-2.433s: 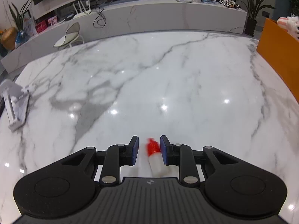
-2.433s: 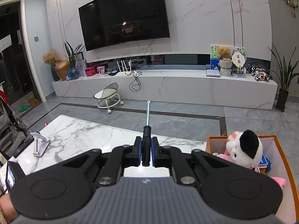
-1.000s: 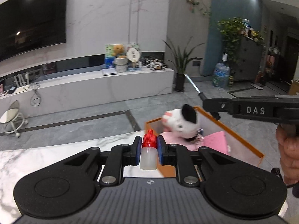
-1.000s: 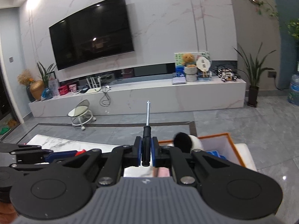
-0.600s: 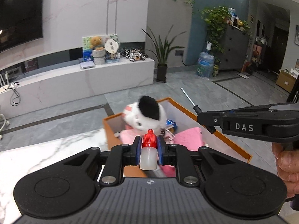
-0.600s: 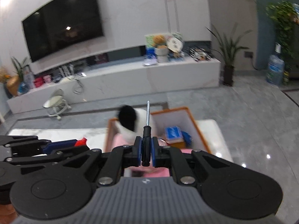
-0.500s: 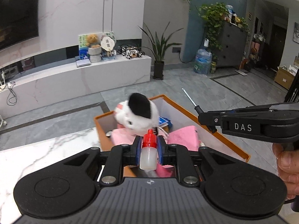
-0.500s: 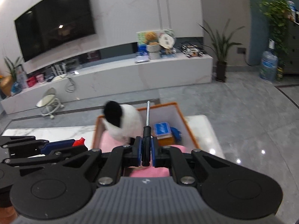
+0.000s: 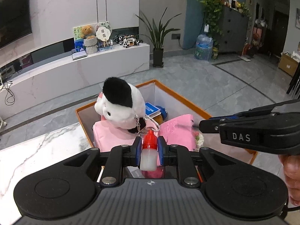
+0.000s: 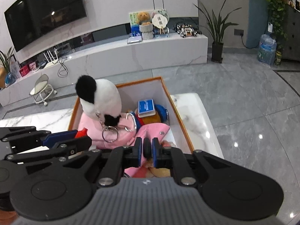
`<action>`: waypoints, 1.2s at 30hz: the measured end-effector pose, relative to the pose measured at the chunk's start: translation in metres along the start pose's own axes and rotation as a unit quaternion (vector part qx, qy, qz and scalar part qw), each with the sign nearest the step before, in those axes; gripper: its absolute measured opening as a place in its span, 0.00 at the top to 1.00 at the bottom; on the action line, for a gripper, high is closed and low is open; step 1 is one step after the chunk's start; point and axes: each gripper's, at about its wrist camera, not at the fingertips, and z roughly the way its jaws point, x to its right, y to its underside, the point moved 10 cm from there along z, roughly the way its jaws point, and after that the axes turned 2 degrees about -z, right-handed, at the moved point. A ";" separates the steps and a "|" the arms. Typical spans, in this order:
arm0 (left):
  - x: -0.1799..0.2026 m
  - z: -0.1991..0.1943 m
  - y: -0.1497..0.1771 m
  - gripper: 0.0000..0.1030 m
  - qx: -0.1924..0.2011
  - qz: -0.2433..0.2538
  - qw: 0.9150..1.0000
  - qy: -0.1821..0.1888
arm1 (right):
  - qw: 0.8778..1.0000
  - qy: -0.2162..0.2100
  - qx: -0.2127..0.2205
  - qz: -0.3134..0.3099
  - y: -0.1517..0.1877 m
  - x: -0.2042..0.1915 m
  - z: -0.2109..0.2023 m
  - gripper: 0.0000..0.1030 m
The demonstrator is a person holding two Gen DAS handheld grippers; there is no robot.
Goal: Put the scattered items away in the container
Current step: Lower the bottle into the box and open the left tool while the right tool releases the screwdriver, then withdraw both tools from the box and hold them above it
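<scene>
Left wrist view
Left gripper (image 9: 149, 151): jaws clamped on a small translucent bottle with a red cap (image 9: 148, 154), held upright above the near end of the box.
Container: orange-rimmed open box with white inner walls (image 9: 182, 98), standing on the white grey-veined marble table (image 9: 37, 150) at its right end.
Contents: a black-and-white plush toy (image 9: 120, 106) sits on pink fabric (image 9: 176, 133); a blue packet (image 9: 151, 109) lies behind it.
Right gripper: enters from the right, marked DAS, over the box's right rim.
Room: grey tiled floor (image 9: 215, 82), long white marble console (image 9: 75, 75) along the far wall, potted plant (image 9: 157, 37), water jug (image 9: 203, 46).

Right wrist view
Right gripper (image 10: 147, 151): jaws pressed on the black handle of a screwdriver (image 10: 147, 150), seen end-on; its shaft is hidden. It hangs over the near part of the box (image 10: 170, 97).
Left gripper (image 10: 61, 137): at left, red cap between its blue pads.
Room: wall-mounted black television (image 10: 45, 11), small white stool (image 10: 42, 90) on the floor at far left.
</scene>
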 end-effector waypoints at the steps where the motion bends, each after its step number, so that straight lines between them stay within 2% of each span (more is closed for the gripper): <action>1: 0.000 0.001 0.001 0.74 -0.002 0.000 1.000 -0.001 | 1.000 0.003 -0.002 0.003 0.001 0.002 0.001 0.76; 3: 0.001 0.004 0.003 0.71 -0.005 0.000 1.000 -0.003 | 1.000 0.006 -0.002 0.008 0.002 0.004 0.001 0.70; 8: 0.004 0.006 0.007 0.68 -0.011 0.001 1.000 -0.003 | 1.000 0.006 -0.001 0.010 0.001 0.005 -0.001 0.70; 15: 0.008 0.002 0.007 0.55 -0.010 0.005 1.000 -0.002 | 1.000 0.005 0.004 0.010 0.001 0.000 -0.008 0.69; 28: 0.017 -0.003 0.005 0.54 -0.010 0.008 1.000 0.009 | 1.000 0.007 0.006 0.010 0.000 -0.002 -0.014 0.67; 36: 0.003 -0.023 0.009 0.54 -0.002 -0.002 1.000 0.012 | 1.000 0.016 0.012 0.001 -0.003 -0.014 -0.024 0.63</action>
